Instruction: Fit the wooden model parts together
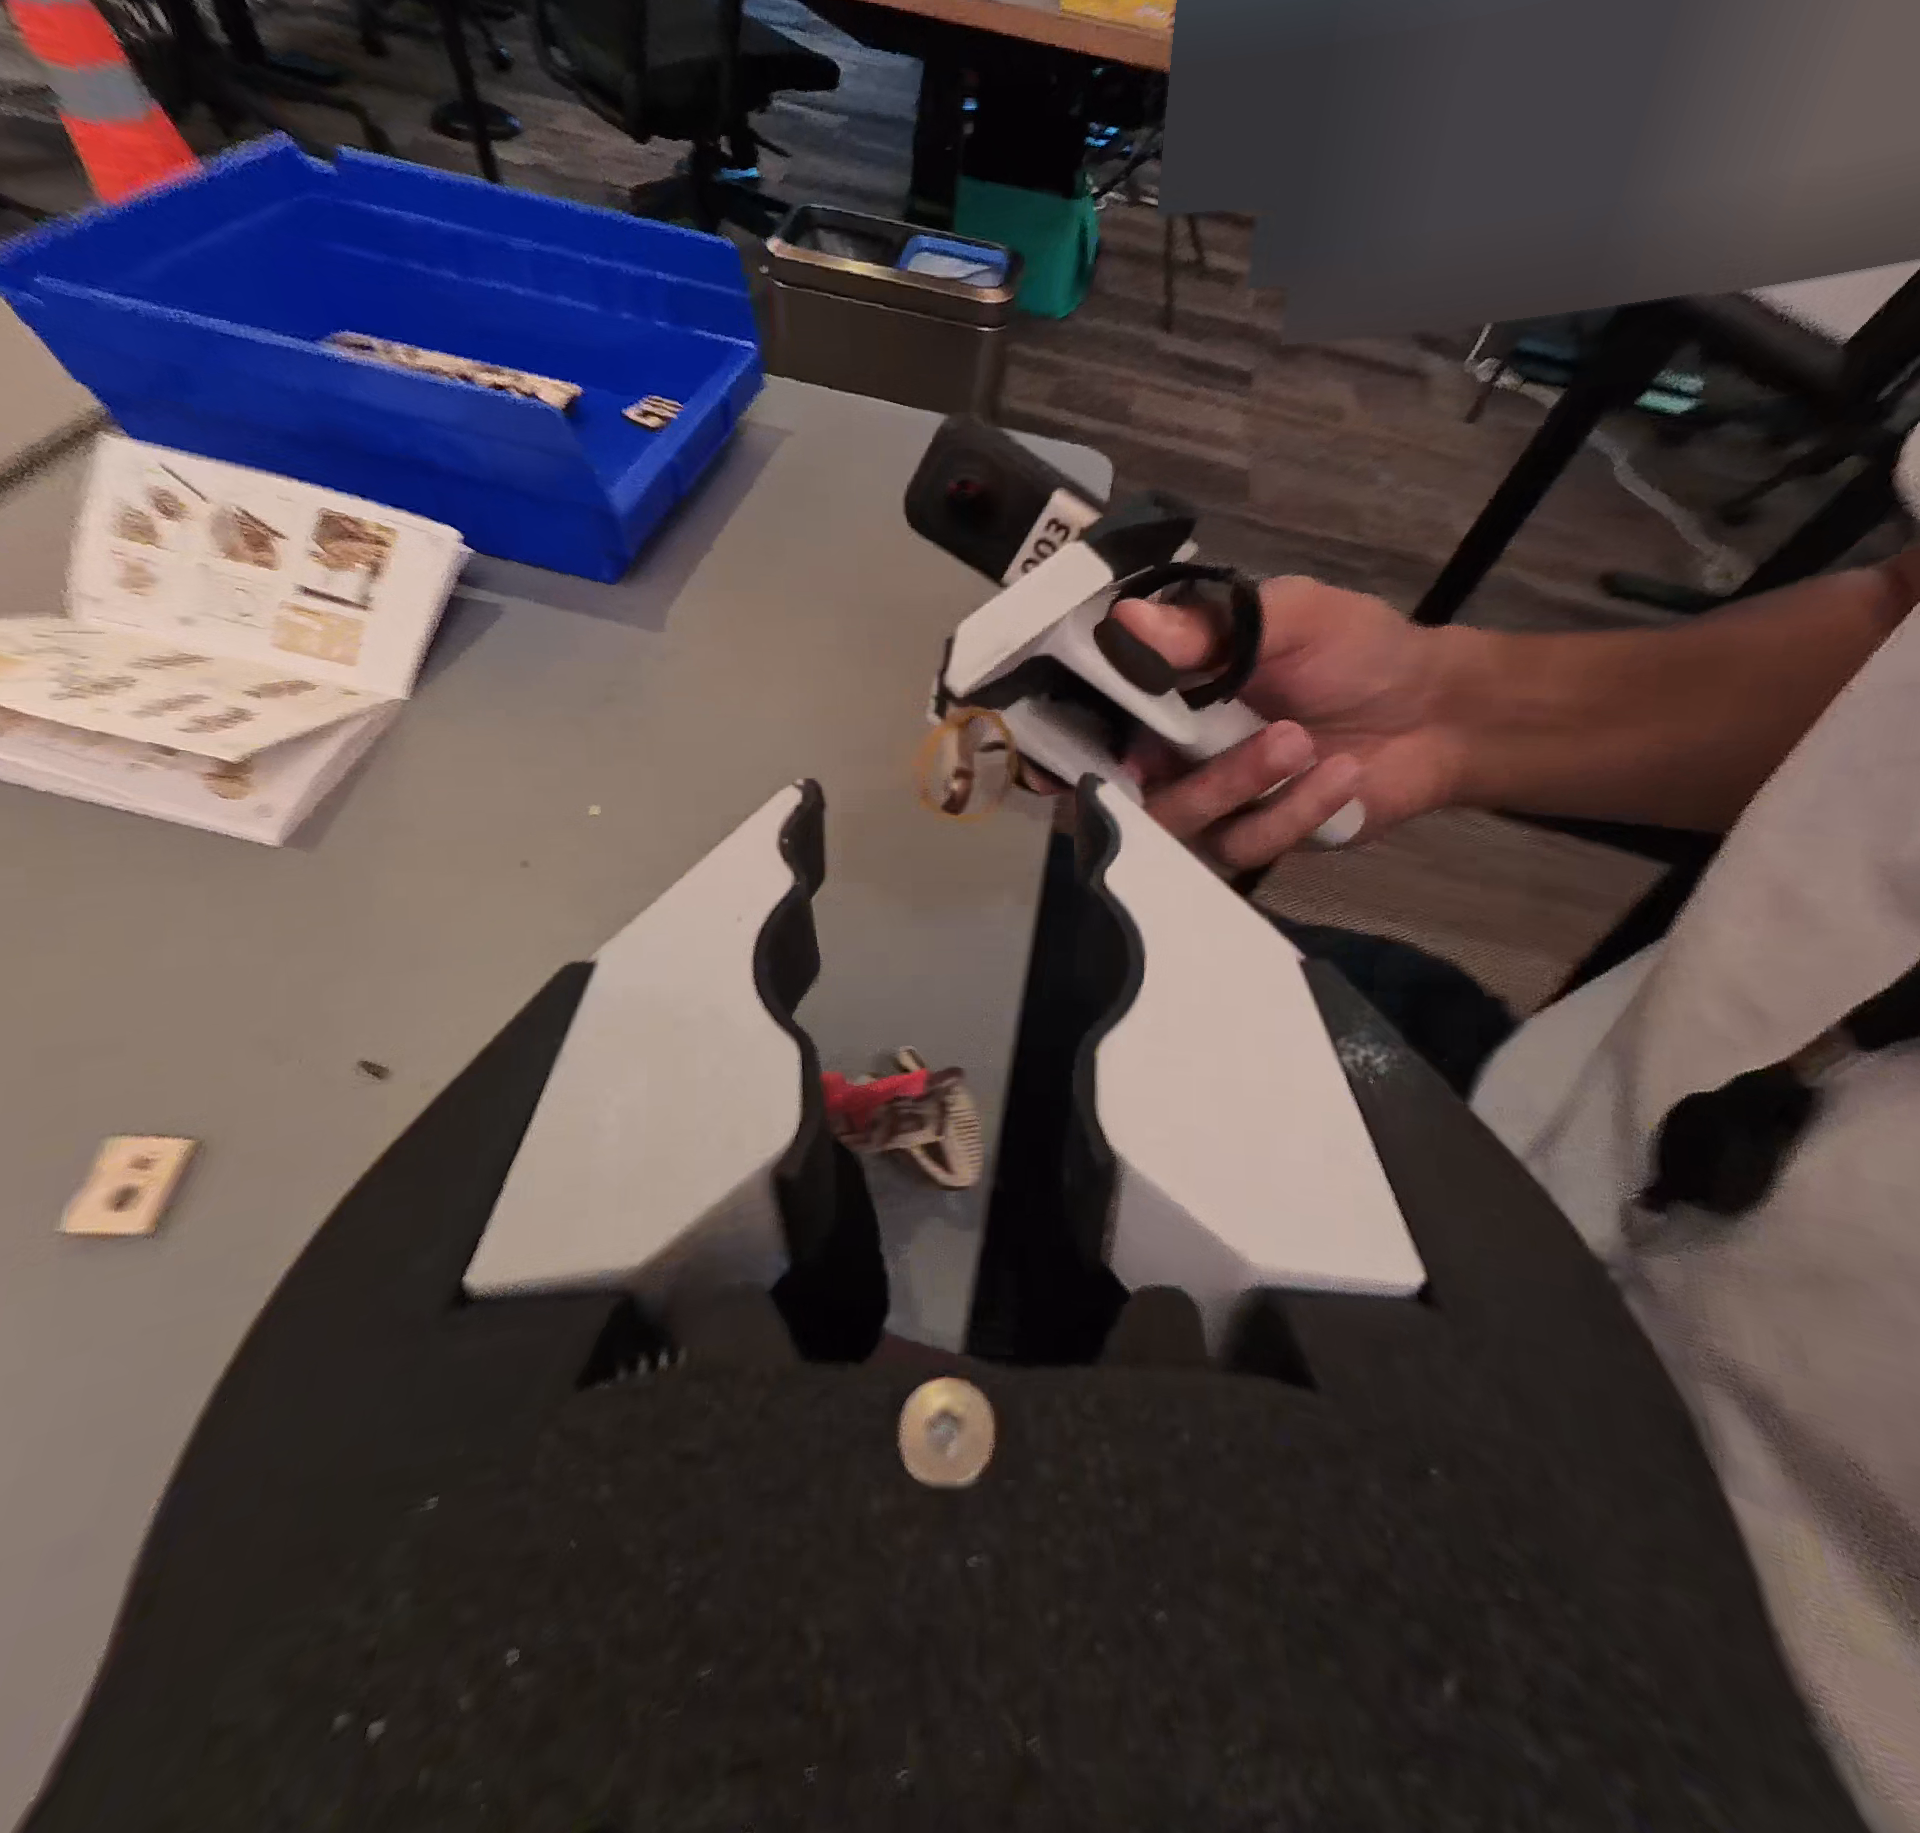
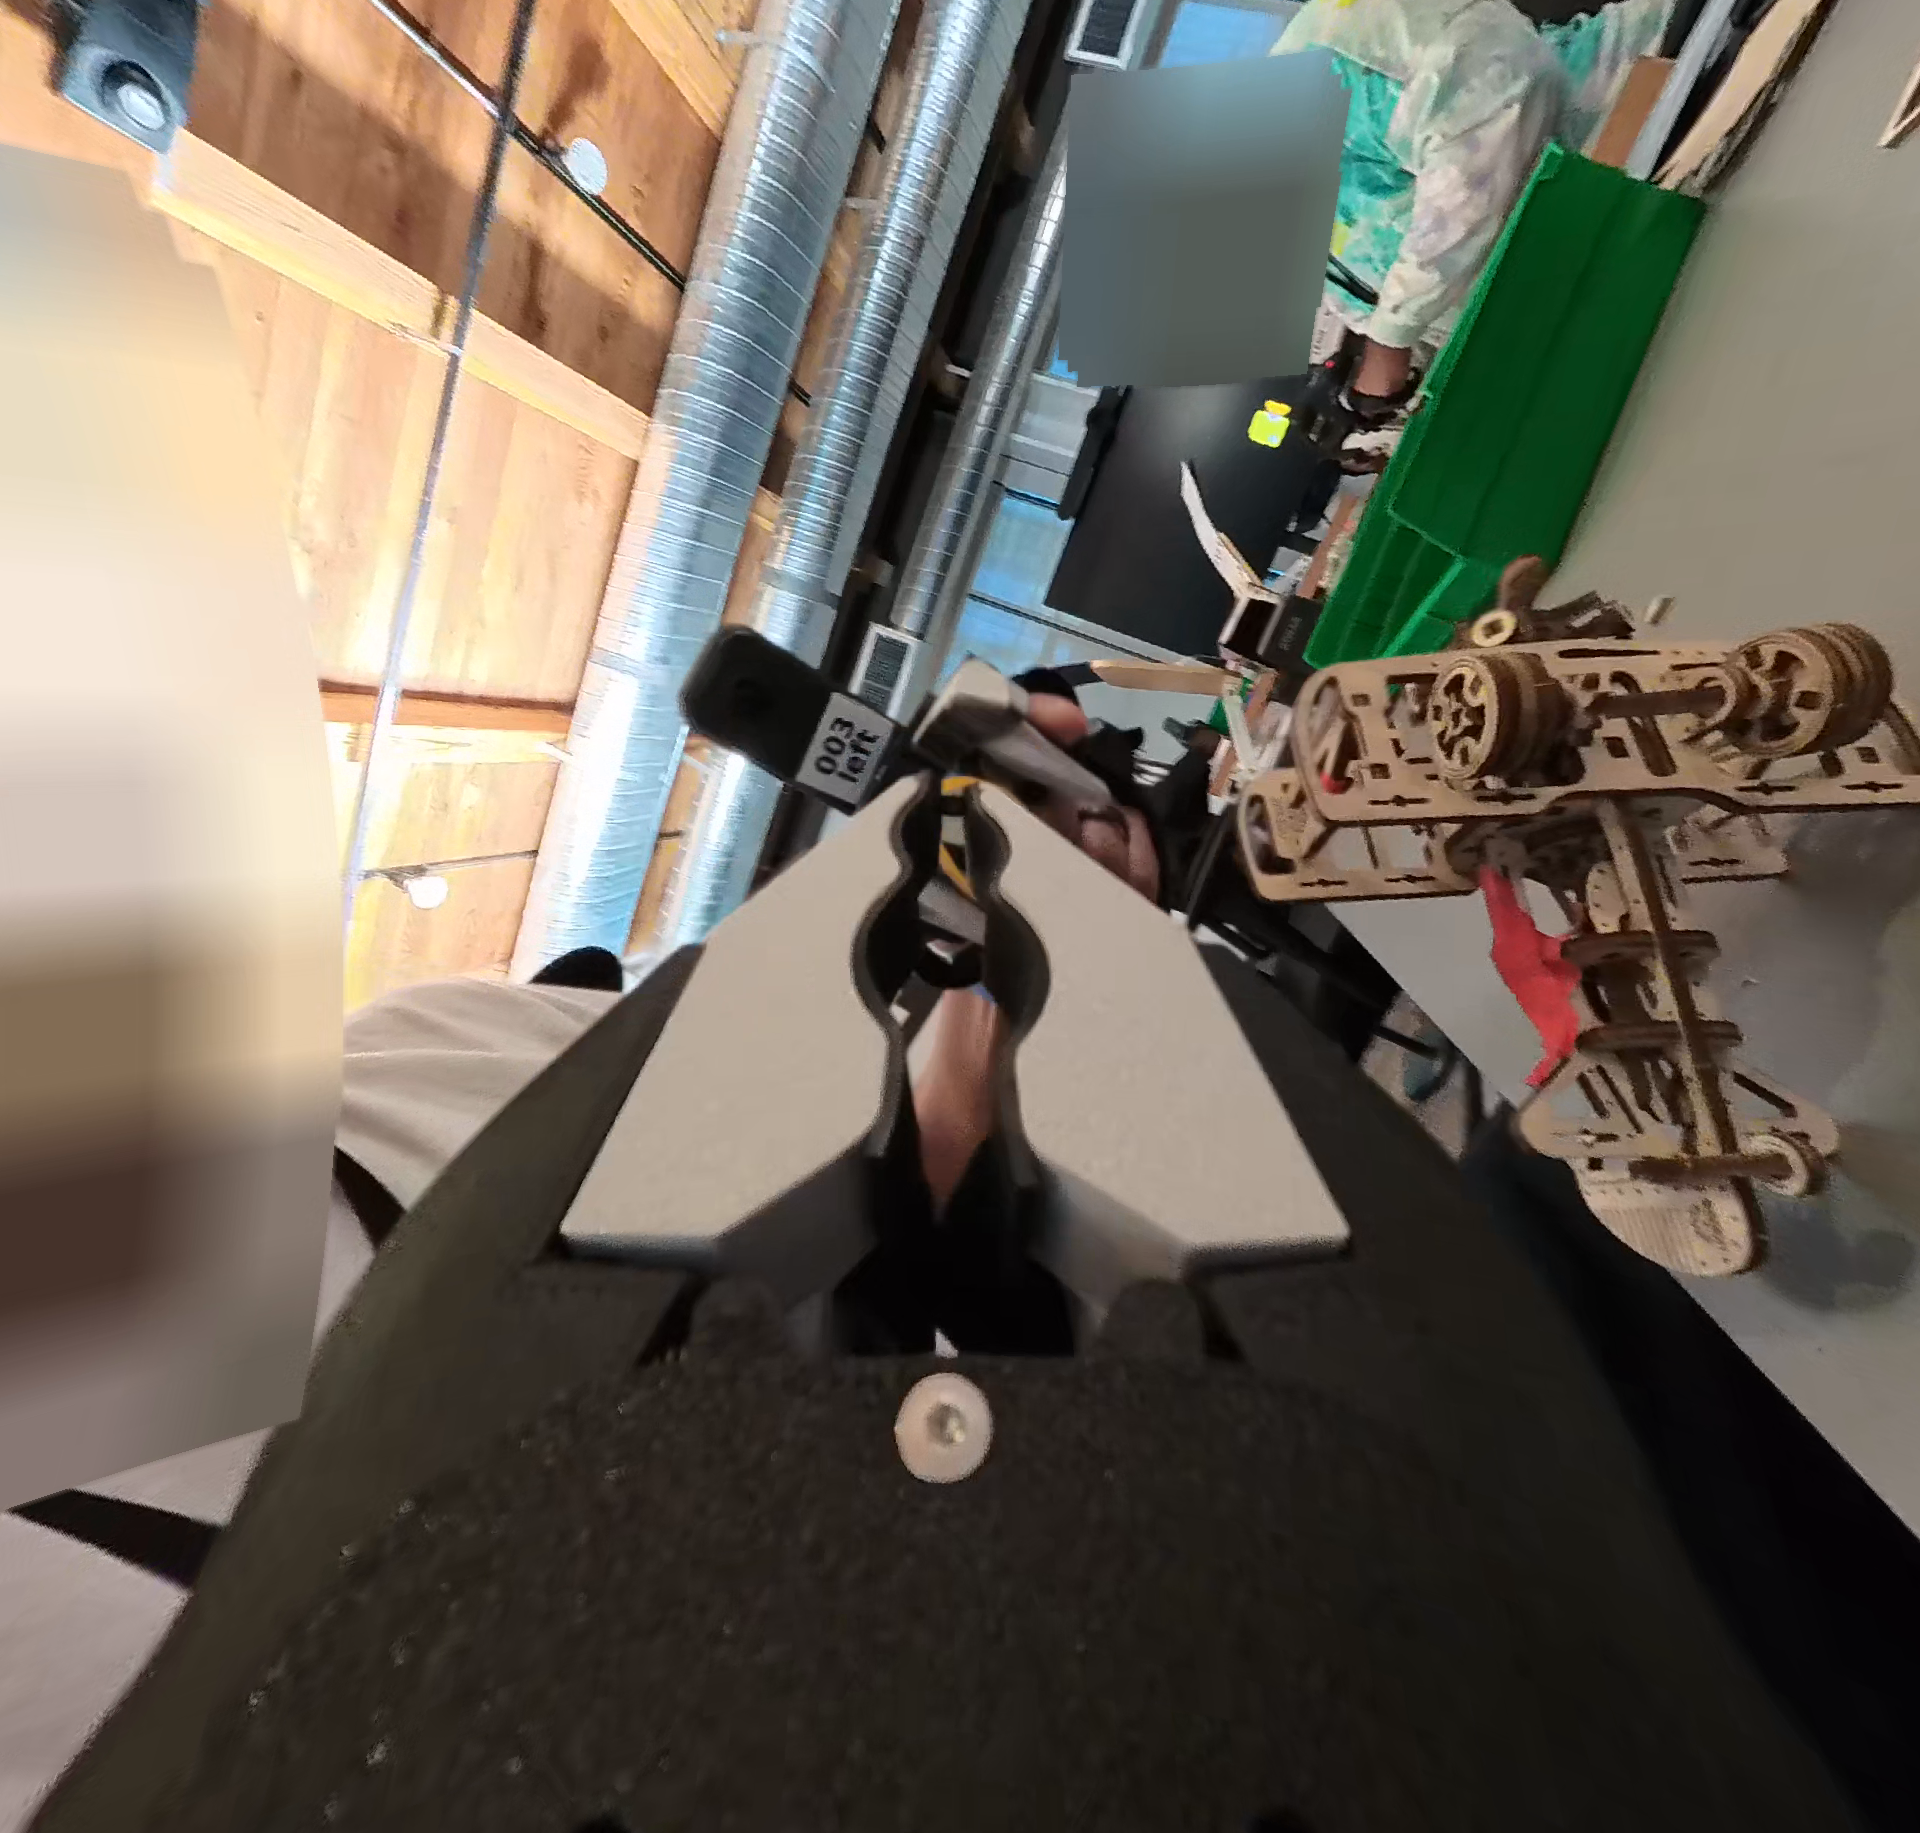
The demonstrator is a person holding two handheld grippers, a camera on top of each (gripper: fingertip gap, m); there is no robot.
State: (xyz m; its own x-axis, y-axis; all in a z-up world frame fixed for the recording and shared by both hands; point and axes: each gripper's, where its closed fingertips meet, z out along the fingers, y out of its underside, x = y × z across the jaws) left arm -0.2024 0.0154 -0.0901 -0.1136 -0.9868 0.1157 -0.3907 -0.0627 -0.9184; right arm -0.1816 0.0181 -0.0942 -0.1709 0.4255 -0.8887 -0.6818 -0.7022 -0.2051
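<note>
While the left hand-held gripper [image 1: 940, 817] gapes, the wooden model [image 1: 920, 1113] lies between its fingers

The left wrist view looks forward and down over the surface [image 1: 312, 952], close to it. The right wrist view is rolled sideways, facing ceiling pipes [image 2: 727, 381]. Both share the wooden model [image 1: 914, 1113] [image 2: 1558, 848]; each sees the other's tongs.

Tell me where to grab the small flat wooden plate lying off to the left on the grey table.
Grip the small wooden plate across its two long edges, coming straight down from above. It lies flat and alone on the grey table, so only its thin edges offer a hold, and its cut-outs look too small for the fingers.
</note>
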